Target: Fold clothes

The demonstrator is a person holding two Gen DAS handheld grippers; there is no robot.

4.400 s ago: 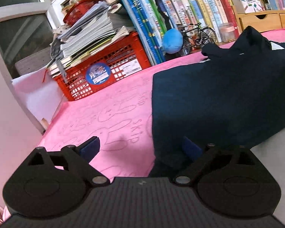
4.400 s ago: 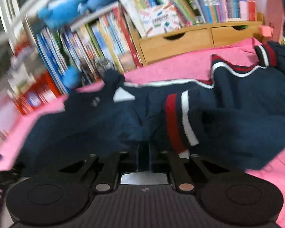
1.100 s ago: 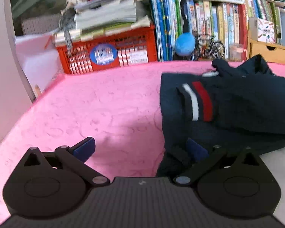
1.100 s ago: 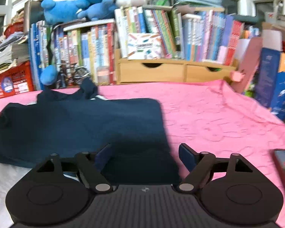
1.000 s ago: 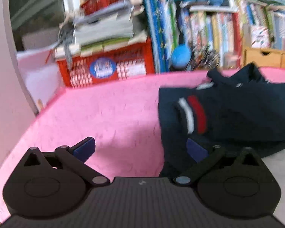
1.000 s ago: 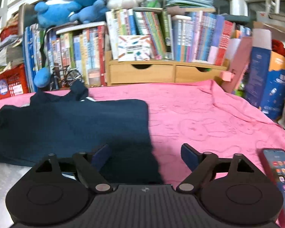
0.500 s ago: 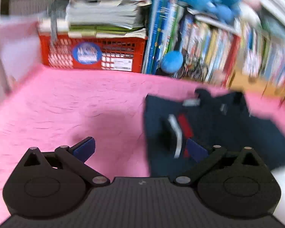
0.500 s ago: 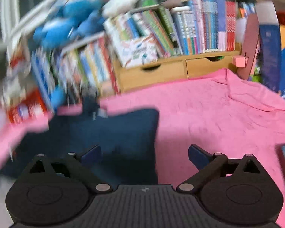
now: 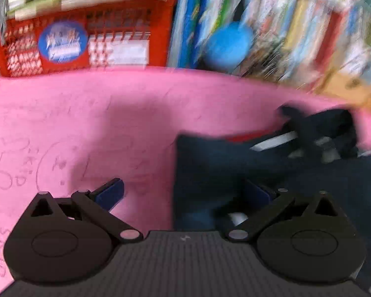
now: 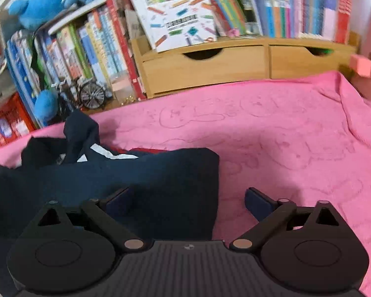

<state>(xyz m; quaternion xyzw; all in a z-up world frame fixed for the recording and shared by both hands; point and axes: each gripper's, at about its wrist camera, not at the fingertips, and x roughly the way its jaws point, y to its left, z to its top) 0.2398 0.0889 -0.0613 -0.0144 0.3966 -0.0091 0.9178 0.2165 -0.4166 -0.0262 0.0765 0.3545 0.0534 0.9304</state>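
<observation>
We work over the navy garment (image 10: pixel 160 173), which lies part-folded on the pink cloth (image 10: pixel 284 136) in front of the bookshelf, its striped trim and collar bunched at the far end. Our left gripper (image 9: pixel 183 193) hangs with its jaws spread wide over the garment's left edge, nothing pinched. Our right gripper (image 10: pixel 188 200) straddles the right edge, pads clear of the fabric; its jaws have just been closing a little, with only the garment's border lying loosely below them.

We judge the next fold runs from the 2 near corners. To do it well, we should lower both grippers evenly, pinch all layers at matching spots, and lift together so the edges stay square.

The red crate (image 9: pixel 69 44) holds stacked papers, though blur hides detail. The wooden organiser (image 10: pixel 235 64) has 2 shut drawers, contents hidden, with books standing on top.
</observation>
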